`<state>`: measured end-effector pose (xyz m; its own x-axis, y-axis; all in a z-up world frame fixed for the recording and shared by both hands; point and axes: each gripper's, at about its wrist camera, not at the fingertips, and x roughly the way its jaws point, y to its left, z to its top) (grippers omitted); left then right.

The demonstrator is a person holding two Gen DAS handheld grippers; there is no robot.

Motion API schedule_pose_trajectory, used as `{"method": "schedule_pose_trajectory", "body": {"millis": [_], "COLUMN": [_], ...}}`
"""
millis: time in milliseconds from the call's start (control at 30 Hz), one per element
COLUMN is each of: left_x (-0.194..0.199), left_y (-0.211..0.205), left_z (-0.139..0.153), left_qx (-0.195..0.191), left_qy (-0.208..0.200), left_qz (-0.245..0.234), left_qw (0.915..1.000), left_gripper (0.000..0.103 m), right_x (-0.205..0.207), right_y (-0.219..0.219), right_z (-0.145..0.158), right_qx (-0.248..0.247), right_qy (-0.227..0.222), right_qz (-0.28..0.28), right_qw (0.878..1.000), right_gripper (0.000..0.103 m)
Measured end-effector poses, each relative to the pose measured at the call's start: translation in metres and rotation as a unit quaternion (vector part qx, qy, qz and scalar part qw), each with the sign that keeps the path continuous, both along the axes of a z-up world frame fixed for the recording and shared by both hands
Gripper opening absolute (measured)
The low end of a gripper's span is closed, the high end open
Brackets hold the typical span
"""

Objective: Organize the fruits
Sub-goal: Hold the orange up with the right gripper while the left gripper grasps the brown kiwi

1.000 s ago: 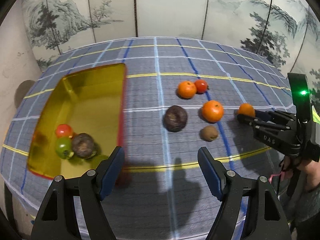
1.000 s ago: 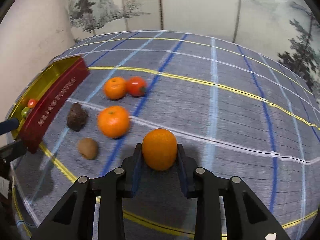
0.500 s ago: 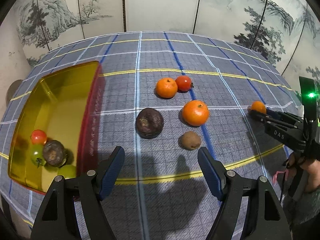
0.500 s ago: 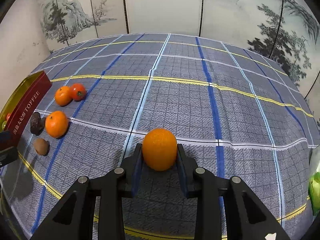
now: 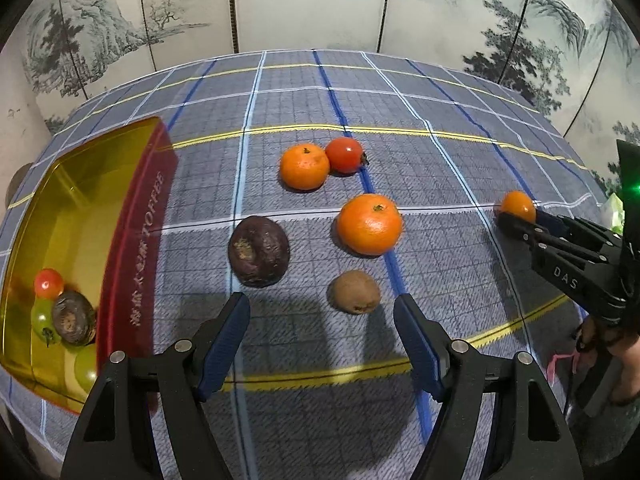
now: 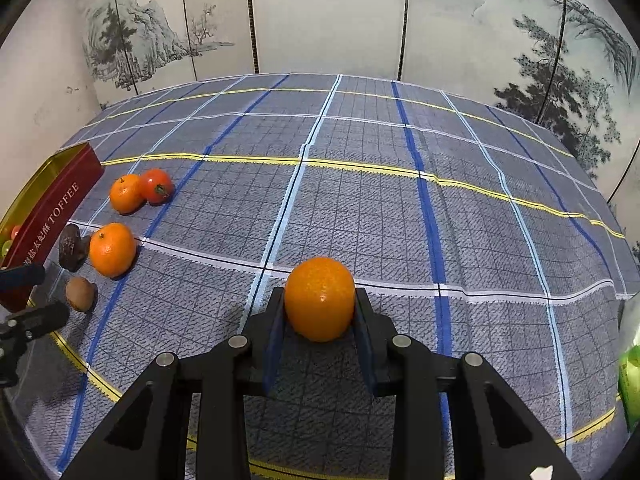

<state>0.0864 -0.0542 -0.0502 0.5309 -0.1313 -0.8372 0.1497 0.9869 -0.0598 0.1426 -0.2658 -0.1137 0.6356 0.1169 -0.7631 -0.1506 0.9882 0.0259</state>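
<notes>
A gold toffee tin (image 5: pixel 136 240) with red walls stands at the left and holds a red tomato (image 5: pixel 49 283), a green tomato (image 5: pixel 42 318) and a dark wrinkled fruit (image 5: pixel 73 317). On the cloth lie two mandarins (image 5: pixel 304 166) (image 5: pixel 369 224), a tomato (image 5: pixel 345 155), a dark fruit (image 5: pixel 259 251) and a kiwi (image 5: pixel 354 292). My left gripper (image 5: pixel 320 304) hovers over the cloth, its jaws wide and closing a little; the kiwi lies just ahead of the tips, untouched. My right gripper (image 6: pixel 320 300) is shut on an orange (image 6: pixel 320 298), out to the right of the loose fruit.
A plaid cloth (image 6: pixel 400 200) covers the table, and a painted folding screen (image 6: pixel 328 16) stands behind it. A green object (image 6: pixel 630 376) shows at the right edge. A hand (image 5: pixel 624 360) holds the right gripper low on the right.
The left gripper has moved right, nearer the loose fruit, so the tin slid leftward in its view. The right gripper carried the orange rightward, away from the other fruit.
</notes>
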Motion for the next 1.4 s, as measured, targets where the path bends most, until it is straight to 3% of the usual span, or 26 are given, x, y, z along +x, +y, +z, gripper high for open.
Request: {"method": "schedule_pose_trajectory", "body": {"millis": [400,567,1133,1400], "left_x": [0.014,0.012,0.001,-0.009], "left_y": [-0.009,-0.006,0.022,0.056], "left_z": [-0.012,-0.013,0.005,0.032], "left_qx": [0.008,0.002,-0.005,-0.015], "left_qy": [0.016,0.018,0.002,-0.024], "left_qz": [0.01,0.004,0.026,0.043], "left_qw": [0.9998,0.9998,0.9997,0.9987], "left_gripper": [0.047,0.028,0.028,0.028], "right_x": [0.001,0.001,0.002,0.002], "right_y": [-0.007,-0.007,-0.007,-0.007], "right_z": [0.001,0.001,0.0,0.0], "right_qx": [0.023,0.023,0.021,0.022], "right_qy": [0.004,0.004,0.004,0.004], "right_qz": [0.001,0.001,0.0,0.0], "right_qw": [1.0,1.0,1.0,1.0], "right_gripper": [0.031,0.031,0.031,0.031]}}
